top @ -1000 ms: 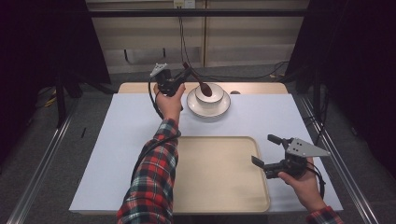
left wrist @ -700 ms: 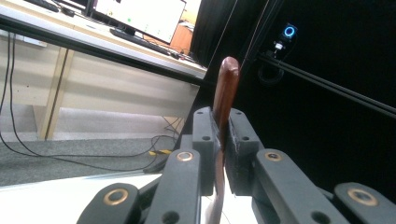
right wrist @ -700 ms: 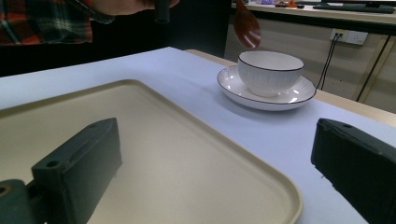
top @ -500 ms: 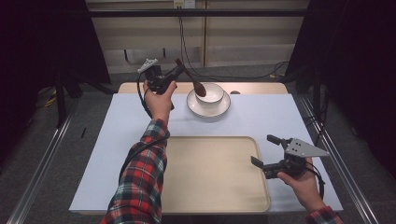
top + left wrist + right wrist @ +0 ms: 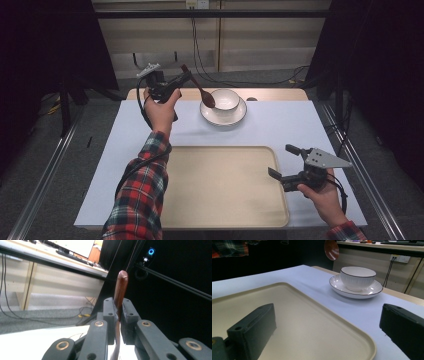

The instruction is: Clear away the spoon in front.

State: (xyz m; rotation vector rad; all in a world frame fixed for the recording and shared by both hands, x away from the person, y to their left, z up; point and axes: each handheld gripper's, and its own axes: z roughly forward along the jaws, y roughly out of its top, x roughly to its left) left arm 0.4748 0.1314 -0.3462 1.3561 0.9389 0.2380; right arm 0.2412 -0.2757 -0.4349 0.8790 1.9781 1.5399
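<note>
The left gripper (image 5: pixel 184 80) has its 2 jaws clamped tight on the handle of a brown wooden spoon (image 5: pixel 199 89), holding it in the air at the far left of the table. In the left gripper view the spoon handle (image 5: pixel 120 291) stands up from between the pinched jaws.

What matters next is how the spoon lies. Its long axis slants from the gripper down and to the right, and its bowl end hangs just left of the white bowl (image 5: pixel 226 99), which sits on a saucer (image 5: pixel 223 114) at the far middle of the table. The spoon looks clear of the bowl's rim, touching nothing.

The beige tray (image 5: pixel 222 182) lies nearer, well apart from the spoon and below it. If the spoon is bound there, the left hand has to bring it toward the near side.

The right gripper (image 5: pixel 289 162) hovers over the tray's right rim with jaws spread wide and nothing between them. It is the closer of the 2 to the tray, yet far from the spoon.
</note>
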